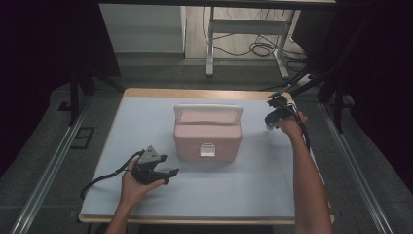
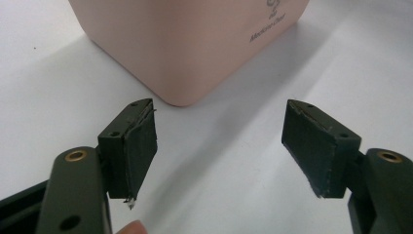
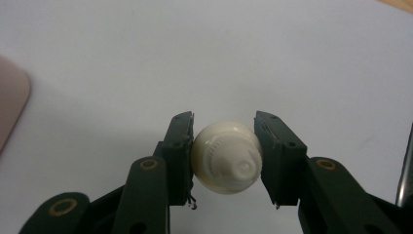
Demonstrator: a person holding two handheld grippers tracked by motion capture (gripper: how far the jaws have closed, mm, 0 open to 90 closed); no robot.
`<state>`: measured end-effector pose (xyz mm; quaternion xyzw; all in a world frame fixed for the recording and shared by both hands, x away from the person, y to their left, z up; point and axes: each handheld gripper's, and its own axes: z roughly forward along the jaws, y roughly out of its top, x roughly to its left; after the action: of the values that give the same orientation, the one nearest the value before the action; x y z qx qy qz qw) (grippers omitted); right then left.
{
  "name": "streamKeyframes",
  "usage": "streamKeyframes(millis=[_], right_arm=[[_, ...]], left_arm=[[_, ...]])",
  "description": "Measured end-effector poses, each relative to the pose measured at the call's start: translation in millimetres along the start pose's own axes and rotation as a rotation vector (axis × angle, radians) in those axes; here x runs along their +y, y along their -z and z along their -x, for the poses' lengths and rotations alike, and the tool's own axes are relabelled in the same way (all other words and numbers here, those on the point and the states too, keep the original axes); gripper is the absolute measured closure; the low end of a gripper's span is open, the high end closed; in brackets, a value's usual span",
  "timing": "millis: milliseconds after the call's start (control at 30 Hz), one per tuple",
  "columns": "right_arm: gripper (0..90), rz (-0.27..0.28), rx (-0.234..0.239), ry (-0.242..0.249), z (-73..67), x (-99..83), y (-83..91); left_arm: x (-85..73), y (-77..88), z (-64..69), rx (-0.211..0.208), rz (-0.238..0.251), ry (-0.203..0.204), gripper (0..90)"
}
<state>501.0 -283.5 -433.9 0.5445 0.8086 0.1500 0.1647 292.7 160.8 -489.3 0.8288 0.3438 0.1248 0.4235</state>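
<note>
The box (image 1: 208,132) sits mid-table (image 1: 253,187), between both tools.

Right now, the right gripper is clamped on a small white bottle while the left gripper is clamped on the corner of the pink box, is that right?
Not quite. The right gripper is indeed clamped on the small white bottle, but the left gripper holds nothing: the left gripper view shows its jaws wide apart over the white table cover, short of the corner of the pink box.

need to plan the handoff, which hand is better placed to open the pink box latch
Left. The left gripper is open, empty, near the pink box and its front latch. The right gripper is clamped on a white bottle.
</note>
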Motion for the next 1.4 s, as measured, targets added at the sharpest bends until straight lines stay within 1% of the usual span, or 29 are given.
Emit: streamKeyframes(millis=[100, 167, 267, 400, 467, 533, 633, 733, 833, 933, 1033, 1233, 1333, 1400], right_arm=[[60.3, 0.016, 0.018, 0.014, -7.1, -6.5, 5.5], [60.3, 0.021, 0.025, 0.038, -13.6, -11.9, 10.4], [60.3, 0.037, 0.046, 0.053, -21.7, -20.0, 15.6], [60.2, 0.046, 0.073, 0.081, -31.3, -29.7, 18.4], [60.3, 0.045, 0.078, 0.091, -35.0, -32.8, 19.3], [60.2, 0.044, 0.083, 0.113, -39.1, -35.9, 20.1], [60.2, 0.049, 0.095, 0.124, -43.2, -39.3, 21.3], [60.2, 0.05, 0.108, 0.138, -48.3, -43.2, 21.5], [60.2, 0.046, 0.118, 0.169, -56.3, -47.7, 20.8], [60.2, 0.046, 0.14, 0.192, -64.5, -53.1, 19.8], [60.1, 0.043, 0.15, 0.201, -71.9, -57.4, 18.2], [60.1, 0.039, 0.161, 0.233, -81.8, -61.0, 14.0], [60.0, 0.035, 0.162, 0.235, -84.1, -61.7, 12.5], [60.0, 0.032, 0.161, 0.246, -85.0, -62.7, 11.4]], left_arm=[[0.2, 0.4, 0.1, -0.002, 0.004, 0.003, 28.9], [0.2, 0.8, 0.1, -0.002, 0.004, 0.002, 28.9], [0.4, 2.1, -0.1, -0.001, 0.003, 0.002, 28.9], [0.6, 3.4, 0.0, -0.001, 0.008, 0.006, 29.0], [0.4, 3.5, 0.1, -0.001, 0.008, 0.006, 29.0], [0.4, 3.2, 0.3, 0.0, 0.005, 0.005, 28.9], [0.3, 2.8, 0.7, -0.002, 0.004, 0.005, 28.9], [0.1, 2.6, 0.7, 0.001, 0.002, 0.004, 28.9], [-0.1, 2.3, 1.0, 0.0, -0.001, 0.004, 29.0], [-0.3, 2.4, 1.5, 0.001, -0.003, 0.005, 29.0], [-0.5, 2.4, 1.8, 0.001, -0.002, 0.006, 28.9], [-0.8, 1.9, 2.1, 0.003, -0.005, 0.005, 28.9], [-1.0, 1.9, 2.3, 0.004, -0.005, 0.004, 28.9], [-1.2, 1.8, 2.4, 0.004, -0.007, 0.003, 29.0]])
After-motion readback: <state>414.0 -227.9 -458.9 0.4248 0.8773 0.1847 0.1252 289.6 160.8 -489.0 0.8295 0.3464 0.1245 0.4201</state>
